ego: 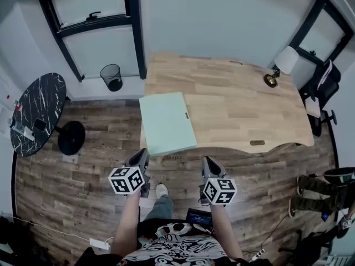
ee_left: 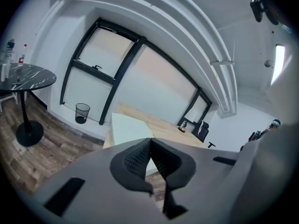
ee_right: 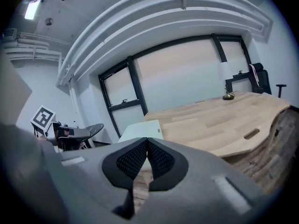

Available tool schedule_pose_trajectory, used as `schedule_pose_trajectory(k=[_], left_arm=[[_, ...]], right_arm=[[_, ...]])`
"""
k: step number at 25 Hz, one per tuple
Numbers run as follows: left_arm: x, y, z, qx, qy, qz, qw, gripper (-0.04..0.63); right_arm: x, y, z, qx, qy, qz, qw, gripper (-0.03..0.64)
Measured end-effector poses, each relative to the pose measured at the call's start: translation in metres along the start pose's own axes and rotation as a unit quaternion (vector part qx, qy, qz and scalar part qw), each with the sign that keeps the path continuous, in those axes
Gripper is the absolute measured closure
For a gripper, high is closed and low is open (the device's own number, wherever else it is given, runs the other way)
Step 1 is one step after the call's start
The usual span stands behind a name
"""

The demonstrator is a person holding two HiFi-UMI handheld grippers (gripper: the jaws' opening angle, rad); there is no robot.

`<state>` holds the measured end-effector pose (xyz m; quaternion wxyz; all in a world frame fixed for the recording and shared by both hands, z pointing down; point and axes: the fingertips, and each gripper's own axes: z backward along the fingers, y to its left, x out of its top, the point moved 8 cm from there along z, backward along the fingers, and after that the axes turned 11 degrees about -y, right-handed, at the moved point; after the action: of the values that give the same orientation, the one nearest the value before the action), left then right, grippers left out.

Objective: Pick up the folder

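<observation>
A pale green folder (ego: 166,123) lies flat on the near left corner of the wooden table (ego: 244,110), its near edge slightly over the table's edge. My left gripper (ego: 142,157) is shut and empty, just short of the folder's near left corner. My right gripper (ego: 207,161) is also shut and empty, in front of the table's edge to the right of the folder. In the left gripper view the shut gripper (ee_left: 150,140) points at the folder (ee_left: 128,127). In the right gripper view the folder (ee_right: 140,130) lies beyond the shut gripper (ee_right: 147,140).
A desk lamp (ego: 280,65) stands at the table's far right. A black mesh waste bin (ego: 111,76) and a round black marble side table (ego: 37,112) stand to the left. An office chair (ego: 324,85) and a person's legs (ego: 310,187) are on the right.
</observation>
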<state>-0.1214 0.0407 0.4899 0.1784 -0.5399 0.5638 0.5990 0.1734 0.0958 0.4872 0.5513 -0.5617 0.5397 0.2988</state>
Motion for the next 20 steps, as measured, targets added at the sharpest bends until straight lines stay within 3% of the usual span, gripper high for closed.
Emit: schedule_pose_trajectory(k=[8,14,18,20], left_arm=[[0.036,0.051,-0.088,-0.012,0.021,-0.003,0.9997,0.588],[0.036,0.066,-0.107,-0.001,0.033,-0.003,0.9994,0.588],[0.038,0.066,-0.113,0.004,0.046,-0.040,0.9981,0.588],[0.040,0.068,-0.114,0.006,0.044,-0.042,0.9982,0.588]], right_arm=[[0.011,-0.005,-0.089,-0.040,0.019,0.001,0.999,0.611],[0.009,-0.005,-0.104,-0.045,0.037,-0.002,0.998,0.611],[0.010,-0.011,-0.109,-0.053,0.042,-0.004,0.998,0.611],[0.013,-0.011,-0.116,-0.051,0.040,-0.003,0.998,0.611]])
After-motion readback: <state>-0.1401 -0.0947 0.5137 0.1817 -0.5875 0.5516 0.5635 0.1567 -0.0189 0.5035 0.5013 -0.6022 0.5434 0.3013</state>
